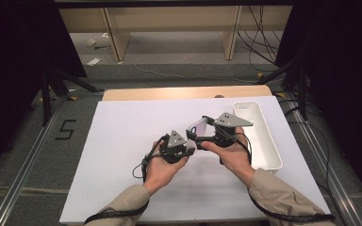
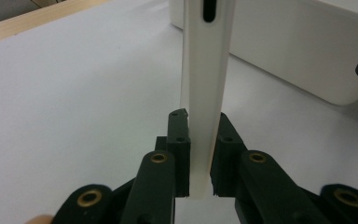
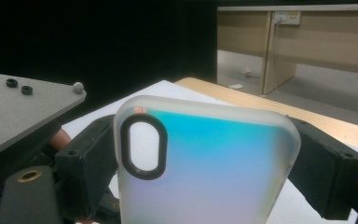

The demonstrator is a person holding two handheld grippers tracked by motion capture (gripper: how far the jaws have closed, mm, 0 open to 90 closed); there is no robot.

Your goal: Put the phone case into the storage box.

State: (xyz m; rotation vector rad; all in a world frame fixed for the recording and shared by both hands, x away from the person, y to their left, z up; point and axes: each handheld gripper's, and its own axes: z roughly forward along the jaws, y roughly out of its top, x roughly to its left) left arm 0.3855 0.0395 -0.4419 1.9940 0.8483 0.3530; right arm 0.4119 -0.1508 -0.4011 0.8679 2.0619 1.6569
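The phone case (image 1: 199, 126), translucent white with an oval camera cutout, was held clear of the white table (image 1: 122, 141), just to the left of the white tray (image 1: 259, 136). The left gripper (image 1: 188, 147) pinched the case's thin edge between both jaws, as the left gripper view showed (image 2: 200, 154). The right gripper (image 1: 202, 136) clamped the case across its width, one jaw on each long side, in the right gripper view (image 3: 205, 163). Both grippers sat close together, nearer the person than the tray's far end.
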